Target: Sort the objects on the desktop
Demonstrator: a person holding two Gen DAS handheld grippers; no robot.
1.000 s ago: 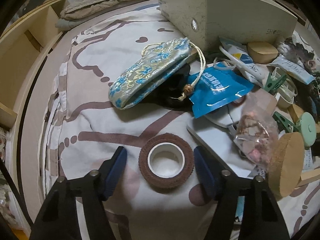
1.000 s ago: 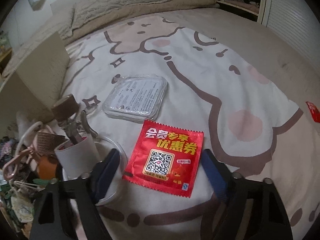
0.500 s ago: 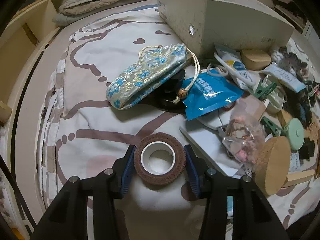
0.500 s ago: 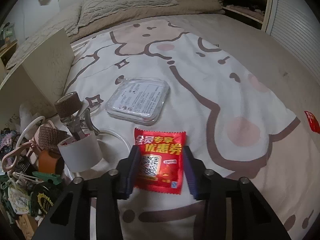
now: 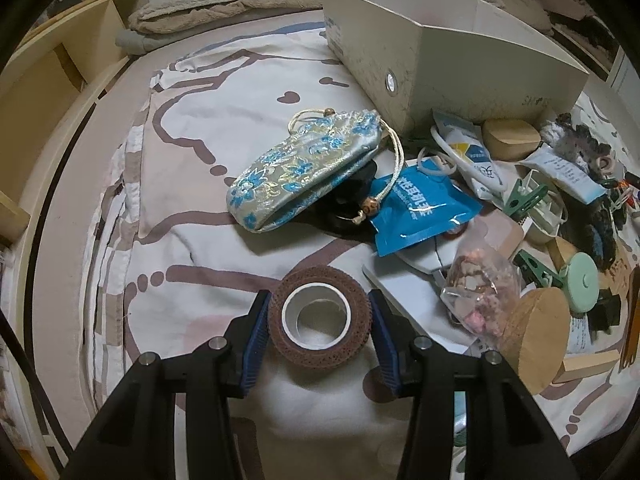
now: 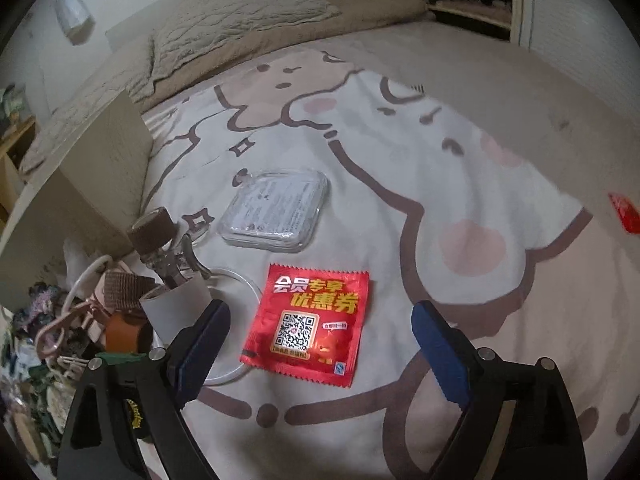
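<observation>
My left gripper [image 5: 318, 330] is clamped on the brown tape roll [image 5: 318, 318]. My right gripper [image 6: 320, 338] jaws are opening, the red sachet [image 6: 308, 324] lying flat between its 2 fingers, untouched.

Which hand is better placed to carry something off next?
Left: the left gripper is shut on the brown tape roll. The right gripper's jaws are opening, and the red packet lies loose between them.
</observation>
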